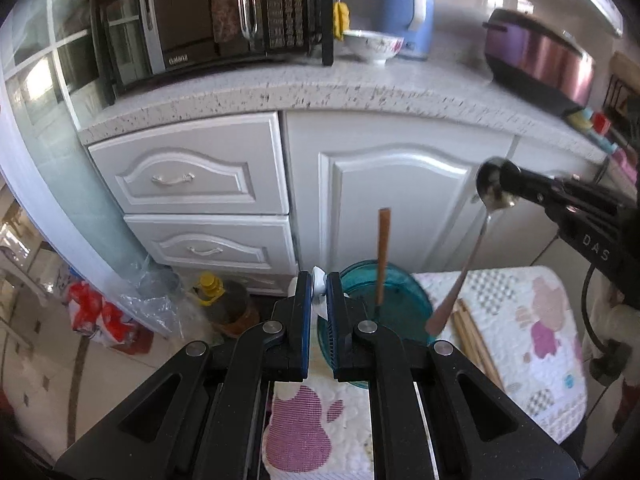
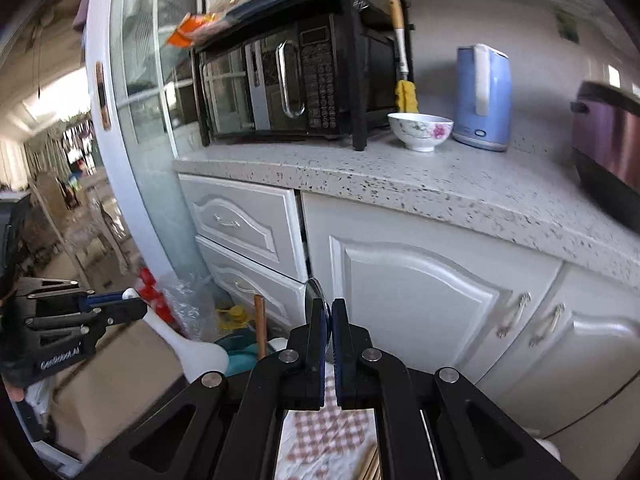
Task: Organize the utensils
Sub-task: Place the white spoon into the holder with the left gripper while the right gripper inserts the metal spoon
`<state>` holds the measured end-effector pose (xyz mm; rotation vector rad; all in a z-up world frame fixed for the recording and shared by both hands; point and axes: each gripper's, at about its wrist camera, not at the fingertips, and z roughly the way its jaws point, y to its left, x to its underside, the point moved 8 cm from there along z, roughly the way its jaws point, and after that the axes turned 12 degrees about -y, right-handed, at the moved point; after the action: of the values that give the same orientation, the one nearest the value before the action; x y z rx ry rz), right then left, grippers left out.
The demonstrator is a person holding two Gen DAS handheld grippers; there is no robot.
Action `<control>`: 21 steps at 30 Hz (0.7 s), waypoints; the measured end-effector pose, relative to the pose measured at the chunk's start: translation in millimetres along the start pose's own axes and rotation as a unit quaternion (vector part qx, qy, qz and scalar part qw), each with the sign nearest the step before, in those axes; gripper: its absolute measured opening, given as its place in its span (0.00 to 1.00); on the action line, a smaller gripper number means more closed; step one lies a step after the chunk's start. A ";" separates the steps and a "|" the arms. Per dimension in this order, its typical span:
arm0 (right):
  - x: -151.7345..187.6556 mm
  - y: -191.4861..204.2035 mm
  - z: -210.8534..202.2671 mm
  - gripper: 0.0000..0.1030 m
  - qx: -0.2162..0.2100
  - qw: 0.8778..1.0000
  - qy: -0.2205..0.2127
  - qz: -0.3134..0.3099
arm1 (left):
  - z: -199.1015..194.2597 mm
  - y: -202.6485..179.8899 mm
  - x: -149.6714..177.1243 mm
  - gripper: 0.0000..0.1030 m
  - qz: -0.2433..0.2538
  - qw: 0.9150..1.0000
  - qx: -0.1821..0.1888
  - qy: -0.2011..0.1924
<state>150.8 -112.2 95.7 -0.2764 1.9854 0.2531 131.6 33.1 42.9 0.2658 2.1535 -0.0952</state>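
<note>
My left gripper (image 1: pixel 319 285) is shut on a white ceramic spoon (image 1: pixel 319 286); the right wrist view shows that spoon (image 2: pixel 188 346) hanging bowl-down over a teal cup (image 2: pixel 240 350). The teal cup (image 1: pixel 404 300) holds one upright brown chopstick (image 1: pixel 382 254). My right gripper (image 2: pixel 329 312) is shut on a metal spoon (image 2: pixel 314 292); in the left wrist view that metal spoon (image 1: pixel 466 264) hangs handle-down beside the cup's right rim. Several chopsticks (image 1: pixel 474 340) lie on the patterned cloth (image 1: pixel 532 332).
White cabinets (image 1: pixel 400 200) and a speckled counter (image 1: pixel 320 88) stand behind, with a microwave (image 1: pixel 192 28), flowered bowl (image 1: pixel 372 46), blue kettle (image 1: pixel 408 16) and purple cooker (image 1: pixel 536 60). An oil bottle (image 1: pixel 224 300) and plastic bags (image 1: pixel 104 316) sit on the floor at left.
</note>
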 end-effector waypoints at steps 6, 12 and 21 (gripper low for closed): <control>20.5 18.1 35.8 0.02 0.026 0.998 0.008 -0.054 | 28.2 1.1 16.7 0.06 -0.007 1.000 -0.006 0.021; 46.0 37.0 53.6 0.02 0.018 0.995 0.031 -0.089 | 43.6 -6.2 30.4 0.06 -0.008 0.999 -0.004 0.033; 89.8 40.2 49.7 0.06 -0.040 0.994 0.092 -0.033 | 60.3 -18.6 49.3 0.06 -0.013 0.999 -0.010 0.048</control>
<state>144.6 -66.2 -4.3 -0.4297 2.1462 0.2724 149.6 12.4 -32.4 0.2356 2.2515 -0.0779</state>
